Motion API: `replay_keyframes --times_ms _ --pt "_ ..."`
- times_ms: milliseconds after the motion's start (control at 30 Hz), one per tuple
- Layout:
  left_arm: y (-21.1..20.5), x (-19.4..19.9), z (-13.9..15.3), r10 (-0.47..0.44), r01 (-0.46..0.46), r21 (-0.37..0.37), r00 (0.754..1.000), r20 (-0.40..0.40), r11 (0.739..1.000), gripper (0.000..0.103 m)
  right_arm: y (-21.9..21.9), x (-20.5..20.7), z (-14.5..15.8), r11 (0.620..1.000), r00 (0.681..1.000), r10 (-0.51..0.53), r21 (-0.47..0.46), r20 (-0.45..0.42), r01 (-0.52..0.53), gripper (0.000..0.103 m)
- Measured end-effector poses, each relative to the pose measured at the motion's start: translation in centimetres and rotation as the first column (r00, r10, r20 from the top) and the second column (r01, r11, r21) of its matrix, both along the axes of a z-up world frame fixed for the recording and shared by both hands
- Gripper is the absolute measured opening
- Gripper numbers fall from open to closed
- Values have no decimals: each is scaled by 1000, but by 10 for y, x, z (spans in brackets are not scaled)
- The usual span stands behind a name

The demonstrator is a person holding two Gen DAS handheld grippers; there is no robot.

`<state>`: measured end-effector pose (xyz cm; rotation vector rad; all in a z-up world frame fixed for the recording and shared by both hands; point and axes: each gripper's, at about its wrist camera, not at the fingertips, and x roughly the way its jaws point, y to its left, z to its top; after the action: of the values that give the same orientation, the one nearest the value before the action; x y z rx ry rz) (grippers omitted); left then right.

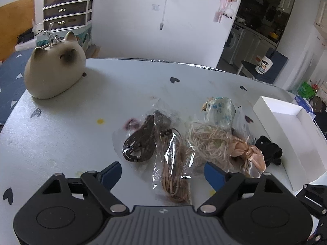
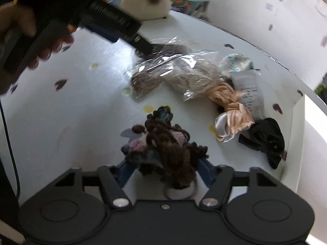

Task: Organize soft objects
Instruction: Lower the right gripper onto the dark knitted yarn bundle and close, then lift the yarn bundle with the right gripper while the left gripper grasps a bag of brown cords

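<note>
Soft items lie on the white table [image 1: 67, 134]: a bag of dark brown cord [image 1: 141, 140], a bag of tan cord [image 1: 173, 167], a bag of cream cord [image 1: 206, 145], a peach satin bow [image 1: 251, 159], a black bow [image 1: 269, 153] and a floral pouch [image 1: 219, 110]. My left gripper [image 1: 163, 175] is open, its blue fingers astride the tan cord bag, low over the table. My right gripper [image 2: 163, 169] is shut on a brown crocheted yarn doll [image 2: 163, 143], held above the table. The left gripper [image 2: 114, 26] also shows in the right wrist view.
A cream cat plush [image 1: 55, 73] sits at the table's far left. A white open box [image 1: 290, 130] stands at the right edge, next to the black bow. A drawer unit [image 1: 67, 8] and a wall stand beyond the table.
</note>
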<state>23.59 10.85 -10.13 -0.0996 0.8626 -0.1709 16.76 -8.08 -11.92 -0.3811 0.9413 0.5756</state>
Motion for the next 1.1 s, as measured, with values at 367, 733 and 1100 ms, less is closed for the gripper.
replay_keyframes --times_ms 367,733,1100 --pt "-11 15 -16 -85 85 14 996 -19 996 67 -16 2 10 976 982 -188 105 -11 188 31" --pt "-27 32 -34 -170 173 93 985 -36 981 60 -35 -5 14 936 946 -324 140 -22 323 28" --pt "-1 40 -21 -31 32 36 999 -8 999 53 -37 -11 14 914 927 -373 156 -32 373 28"
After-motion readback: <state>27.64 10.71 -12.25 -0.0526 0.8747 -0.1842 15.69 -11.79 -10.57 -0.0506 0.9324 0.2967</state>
